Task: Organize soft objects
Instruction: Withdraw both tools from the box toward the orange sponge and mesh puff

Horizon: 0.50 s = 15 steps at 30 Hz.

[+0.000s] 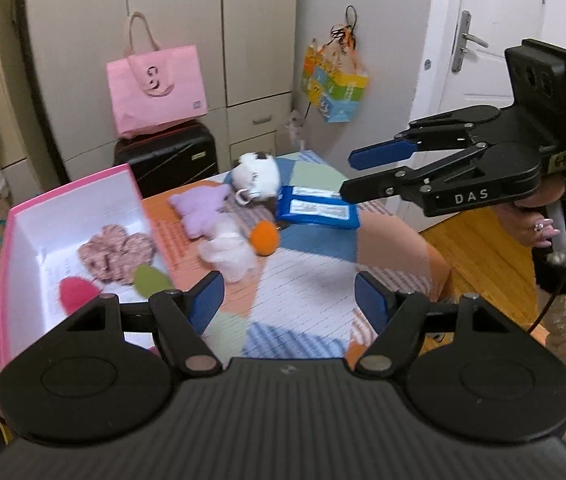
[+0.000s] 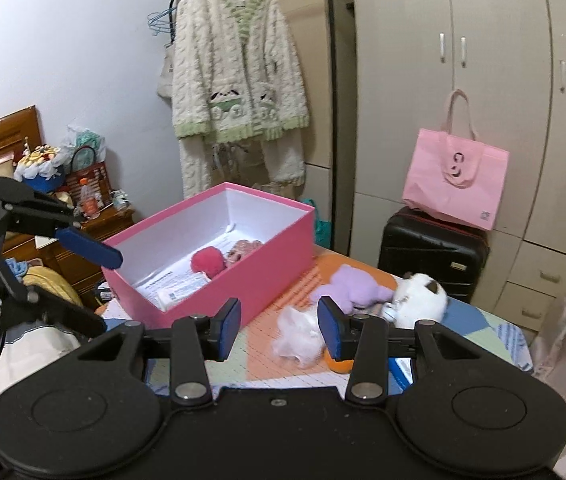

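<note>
Left wrist view: your left tongs hang released over the counter, nothing between them; the pink box sits at ten o'clock, the purple plush at twelve. Right wrist view: your right tongs are released and empty, white plush just beyond.
</note>
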### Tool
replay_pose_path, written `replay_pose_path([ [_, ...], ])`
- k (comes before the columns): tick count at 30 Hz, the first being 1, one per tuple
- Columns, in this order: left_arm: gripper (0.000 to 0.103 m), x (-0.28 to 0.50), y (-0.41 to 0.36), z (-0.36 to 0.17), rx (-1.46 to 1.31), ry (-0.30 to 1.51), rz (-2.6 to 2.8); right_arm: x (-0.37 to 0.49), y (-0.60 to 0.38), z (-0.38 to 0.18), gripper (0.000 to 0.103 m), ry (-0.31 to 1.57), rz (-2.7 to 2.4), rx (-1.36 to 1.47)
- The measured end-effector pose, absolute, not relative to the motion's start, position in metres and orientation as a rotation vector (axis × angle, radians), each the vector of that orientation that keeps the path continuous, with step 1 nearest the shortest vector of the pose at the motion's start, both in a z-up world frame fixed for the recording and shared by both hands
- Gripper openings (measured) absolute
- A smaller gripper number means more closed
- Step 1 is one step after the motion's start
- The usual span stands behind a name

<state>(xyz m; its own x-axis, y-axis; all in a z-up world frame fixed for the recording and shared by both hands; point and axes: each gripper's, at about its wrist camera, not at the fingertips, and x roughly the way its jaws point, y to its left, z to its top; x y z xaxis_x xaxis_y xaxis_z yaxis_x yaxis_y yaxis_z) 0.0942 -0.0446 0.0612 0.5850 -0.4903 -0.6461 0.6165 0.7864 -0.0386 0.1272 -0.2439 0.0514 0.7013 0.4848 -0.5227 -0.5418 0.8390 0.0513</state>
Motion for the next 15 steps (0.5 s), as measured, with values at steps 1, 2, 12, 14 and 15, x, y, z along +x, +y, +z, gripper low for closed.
replay_pose_path([
  [1,0.071,0.095,-0.050,0.058,0.205,0.687,-0.648,0.127,-0.247,0.050,0.048,0.550,0.573,-0.106],
  [2,0.071,0.095,-0.056,0.056,0.222,0.681,-0.642,0.129,-0.250,0.048,0.048,0.550,0.573,-0.103],
  [12,0.071,0.122,-0.090,0.022,0.257,0.669,-0.604,0.151,-0.267,0.020,0.048,0.578,0.599,-0.066],
  [14,0.071,0.129,-0.095,0.014,0.266,0.667,-0.587,0.158,-0.268,0.013,0.048,0.589,0.605,-0.059],
  [15,0.071,0.132,-0.098,0.010,0.271,0.665,-0.578,0.163,-0.268,0.008,0.048,0.598,0.608,-0.055],
])
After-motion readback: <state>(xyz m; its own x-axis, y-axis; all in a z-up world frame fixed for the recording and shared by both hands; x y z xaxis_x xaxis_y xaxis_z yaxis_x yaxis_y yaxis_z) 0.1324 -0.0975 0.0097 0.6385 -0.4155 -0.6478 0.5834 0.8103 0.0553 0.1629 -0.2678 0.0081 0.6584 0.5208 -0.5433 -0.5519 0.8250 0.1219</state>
